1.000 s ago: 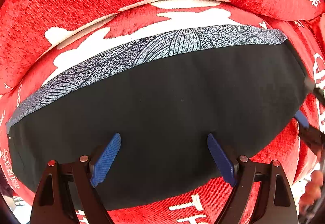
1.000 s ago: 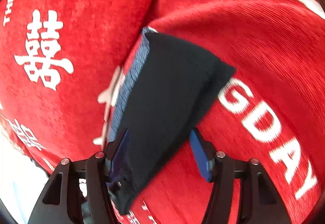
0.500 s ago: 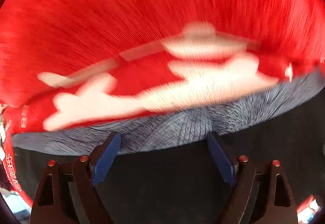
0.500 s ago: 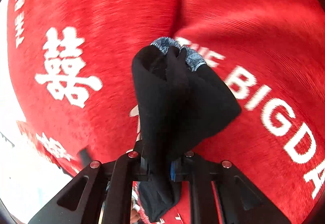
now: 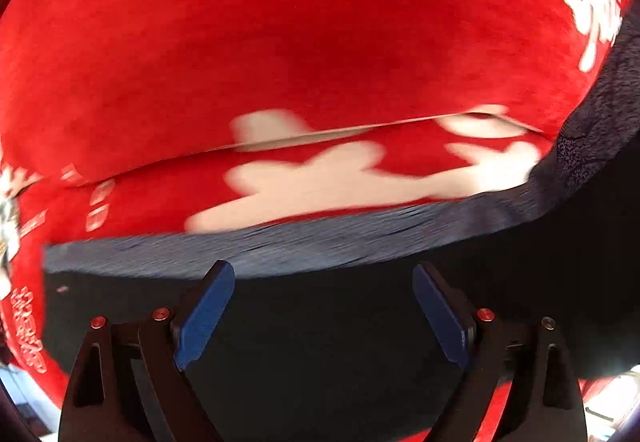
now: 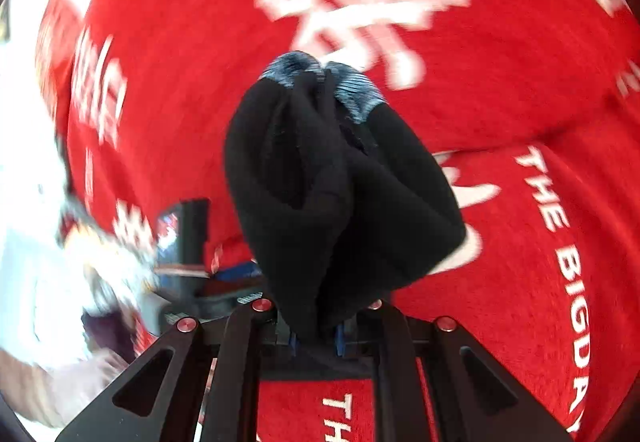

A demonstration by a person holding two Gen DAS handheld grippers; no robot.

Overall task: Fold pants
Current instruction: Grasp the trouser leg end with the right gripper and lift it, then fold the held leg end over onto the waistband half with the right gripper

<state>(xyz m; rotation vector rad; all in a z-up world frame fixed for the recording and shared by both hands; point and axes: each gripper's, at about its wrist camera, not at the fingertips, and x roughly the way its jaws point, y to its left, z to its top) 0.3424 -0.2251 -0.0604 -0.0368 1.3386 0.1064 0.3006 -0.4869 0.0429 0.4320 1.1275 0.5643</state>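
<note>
The black pants (image 6: 340, 193), with a grey patterned waistband (image 6: 356, 91) at their far end, hang bunched straight ahead of the right gripper (image 6: 316, 338), whose jaws are clamped on the near end of the cloth; the folds spread forward and away from the fingers over the red blanket (image 6: 500, 89) with white lettering. In the left wrist view the same pants (image 5: 320, 322) lie spread beneath and in front of the left gripper (image 5: 324, 306), its blue pads (image 5: 204, 312) standing wide apart with nothing pinched between them. The waistband (image 5: 280, 250) runs crosswise just beyond those pads, so the garment's long axis lies side to side before this claw, rising toward its right where the cloth is lifted. Beyond it lies the red blanket (image 5: 280, 41). Judged from this, the right hand carries the fold; the left, poised over the flat part, is nearer the waistband edge and could pin or take it.
</note>
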